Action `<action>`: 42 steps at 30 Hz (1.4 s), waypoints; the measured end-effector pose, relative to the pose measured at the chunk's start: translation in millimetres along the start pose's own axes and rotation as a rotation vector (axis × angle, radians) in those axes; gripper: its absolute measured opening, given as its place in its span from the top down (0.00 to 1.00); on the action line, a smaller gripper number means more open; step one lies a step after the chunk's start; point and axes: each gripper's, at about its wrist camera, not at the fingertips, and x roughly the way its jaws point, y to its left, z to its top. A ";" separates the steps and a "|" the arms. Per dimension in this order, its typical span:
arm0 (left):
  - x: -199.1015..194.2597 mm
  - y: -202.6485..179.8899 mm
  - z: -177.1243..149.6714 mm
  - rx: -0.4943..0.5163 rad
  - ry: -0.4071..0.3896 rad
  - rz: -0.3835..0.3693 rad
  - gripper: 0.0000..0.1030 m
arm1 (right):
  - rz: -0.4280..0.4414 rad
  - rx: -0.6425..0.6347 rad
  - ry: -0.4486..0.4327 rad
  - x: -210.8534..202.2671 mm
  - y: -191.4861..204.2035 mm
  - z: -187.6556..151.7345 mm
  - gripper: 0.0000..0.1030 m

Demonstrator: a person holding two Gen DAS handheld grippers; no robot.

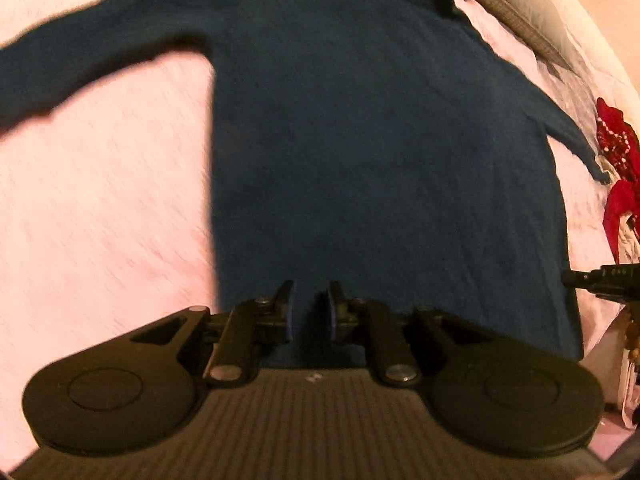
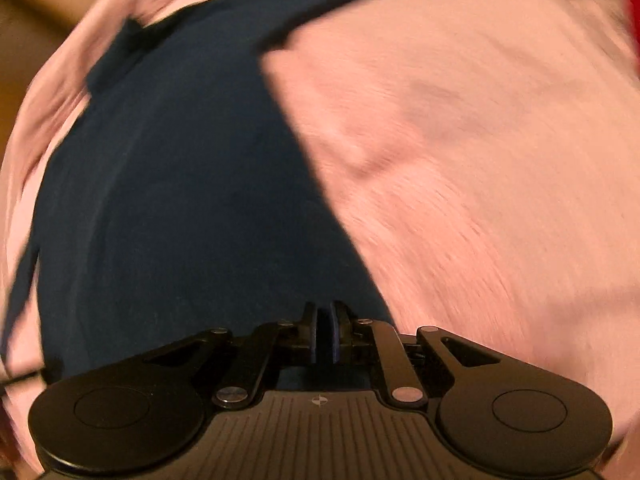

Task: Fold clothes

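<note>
Left wrist view is showing the navy sweater (image 1: 380,140) lying spread flat on the pink bedspread (image 1: 100,220), sleeves out toward 9 and 3 o'clock, likely readied for folding. The left gripper (image 1: 310,312) is hovering released over the hem; red clothes (image 1: 616,148) are showing only here. Right wrist view is showing the right gripper (image 2: 323,334) nearly clenched; whether cloth is pinched, I cannot tell

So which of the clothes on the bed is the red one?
The crumpled garment at the bed's right edge in the left wrist view. It is red with white dots; the spread-out sweater is dark blue.
</note>
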 end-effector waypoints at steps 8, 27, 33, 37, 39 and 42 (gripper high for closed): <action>-12.4 19.4 134.4 0.041 -0.146 0.003 0.82 | 0.075 -0.047 -0.087 -9.2 69.6 96.3 0.90; 140.4 -33.1 426.7 -0.105 -0.114 -0.220 0.58 | 0.496 0.054 0.168 171.8 232.5 365.6 0.29; 167.7 -36.4 431.6 -0.152 -0.093 -0.349 0.95 | 0.603 0.207 0.209 214.8 225.4 375.1 0.72; 118.1 -35.6 420.5 -0.028 -0.381 -0.368 0.96 | 0.780 -0.159 -0.147 158.2 246.8 383.5 0.79; 119.7 -27.4 421.9 -0.046 -0.390 -0.295 0.94 | 0.781 -0.280 -0.255 143.1 252.5 387.6 0.79; 144.0 -7.2 429.6 -0.166 -0.280 -0.231 0.91 | 0.661 -0.223 -0.182 162.6 251.2 402.1 0.69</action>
